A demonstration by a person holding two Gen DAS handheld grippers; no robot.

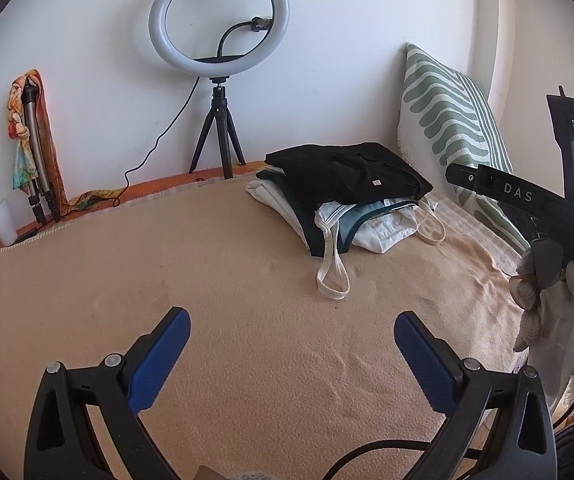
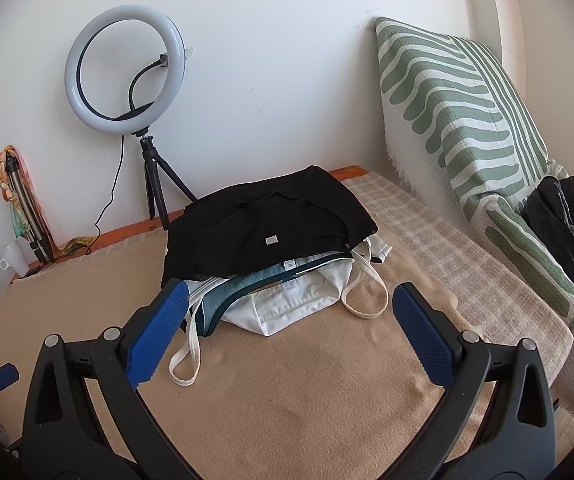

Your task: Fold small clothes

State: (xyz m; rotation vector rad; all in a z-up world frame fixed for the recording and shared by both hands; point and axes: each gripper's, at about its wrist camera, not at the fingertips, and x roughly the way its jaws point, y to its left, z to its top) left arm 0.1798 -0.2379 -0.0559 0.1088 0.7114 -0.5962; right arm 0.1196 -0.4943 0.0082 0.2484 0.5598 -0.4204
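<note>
A stack of folded small clothes lies on the beige blanket (image 1: 207, 280), with a black garment (image 1: 347, 176) on top and white, teal and light-blue pieces under it. A white strap loop (image 1: 333, 276) trails off the stack toward me. My left gripper (image 1: 293, 356) hovers open over bare blanket, short of the stack, with nothing in it. In the right wrist view the black garment (image 2: 271, 224) sits just beyond my right gripper (image 2: 291, 332), which is open and empty. Its left pad (image 2: 159, 332) overlaps the stack's near edge, where white straps (image 2: 187, 360) lie.
A ring light on a small tripod (image 1: 219, 20) stands at the wall, its cable running left. A green-and-white pillow (image 2: 459, 112) leans at the right, beside a dark clothing heap (image 2: 567, 220). A white cup (image 1: 1, 220) and a folded tripod (image 1: 35, 152) stand far left. A gloved hand (image 1: 547, 300) is at the right.
</note>
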